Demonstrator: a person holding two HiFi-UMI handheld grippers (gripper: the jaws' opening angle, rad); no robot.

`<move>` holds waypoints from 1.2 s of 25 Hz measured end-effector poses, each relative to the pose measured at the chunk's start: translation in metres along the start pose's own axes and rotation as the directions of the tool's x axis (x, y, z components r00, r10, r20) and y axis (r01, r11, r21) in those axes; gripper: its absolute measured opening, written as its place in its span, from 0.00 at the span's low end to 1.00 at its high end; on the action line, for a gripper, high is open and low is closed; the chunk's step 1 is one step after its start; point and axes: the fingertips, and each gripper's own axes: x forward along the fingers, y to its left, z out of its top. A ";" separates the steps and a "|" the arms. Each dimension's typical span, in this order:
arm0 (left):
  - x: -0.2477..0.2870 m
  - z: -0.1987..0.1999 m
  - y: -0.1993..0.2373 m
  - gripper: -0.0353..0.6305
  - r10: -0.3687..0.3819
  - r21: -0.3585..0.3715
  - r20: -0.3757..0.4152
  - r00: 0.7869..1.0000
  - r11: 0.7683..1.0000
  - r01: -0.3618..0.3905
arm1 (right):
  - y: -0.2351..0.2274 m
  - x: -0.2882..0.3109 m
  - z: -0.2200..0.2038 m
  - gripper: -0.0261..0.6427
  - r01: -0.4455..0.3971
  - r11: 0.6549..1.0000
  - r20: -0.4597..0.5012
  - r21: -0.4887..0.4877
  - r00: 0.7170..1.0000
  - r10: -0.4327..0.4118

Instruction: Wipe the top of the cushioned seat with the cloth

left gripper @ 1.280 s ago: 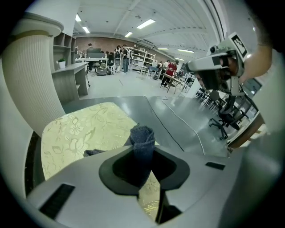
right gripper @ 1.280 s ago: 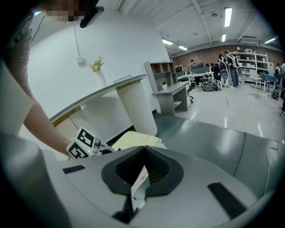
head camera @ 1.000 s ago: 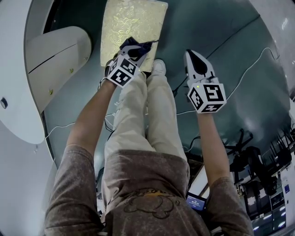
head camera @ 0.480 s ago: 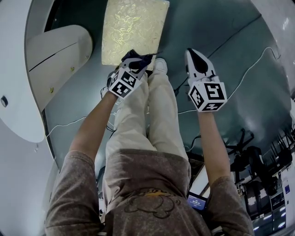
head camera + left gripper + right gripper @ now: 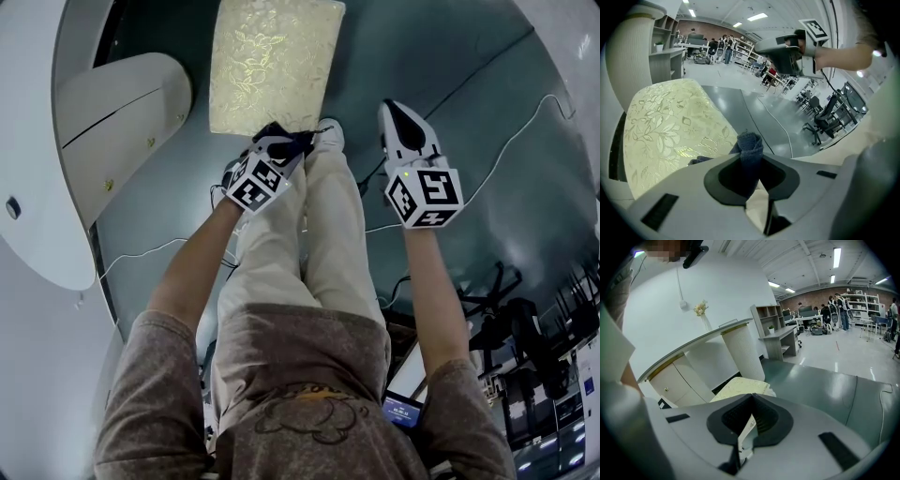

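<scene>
L gripper [image 5: 280, 143] pinched a bunched fold of the cloth [image 5: 750, 145] at the near edge of the seat [image 5: 272, 56], R gripper [image 5: 399, 116] hung beside it w/ jaws together & empty; cloth looked soft, light, floppy, so prob best held by that bunch

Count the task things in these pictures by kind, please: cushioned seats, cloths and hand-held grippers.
Pale gold floral cushioned seat: 1
Dark blue cloth, clamped in the left gripper: 1
White two-jaw grippers, the left gripper and the right gripper: 2
Total: 4
</scene>
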 end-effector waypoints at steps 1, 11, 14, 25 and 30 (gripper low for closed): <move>0.000 -0.001 -0.002 0.18 -0.011 0.008 -0.008 1.000 1.000 0.011 | -0.001 0.000 0.000 0.05 0.002 1.000 0.001 0.003 1.000 -0.002; -0.022 0.059 0.021 0.18 -0.005 0.029 0.090 0.996 1.000 0.002 | -0.011 -0.005 0.000 0.05 0.020 1.000 0.010 0.025 1.000 -0.020; -0.030 0.096 0.042 0.18 0.009 0.027 0.125 0.992 1.000 -0.012 | -0.017 -0.004 0.005 0.05 0.024 0.999 0.016 0.032 1.000 -0.025; -0.039 0.223 0.150 0.18 0.122 0.095 0.200 0.972 0.985 -0.143 | -0.034 -0.002 0.019 0.05 0.054 0.996 0.040 0.071 0.998 -0.057; -0.031 0.266 0.188 0.18 0.157 0.177 0.175 0.972 0.966 -0.188 | -0.047 0.000 0.020 0.05 0.064 0.995 0.040 0.077 0.997 -0.067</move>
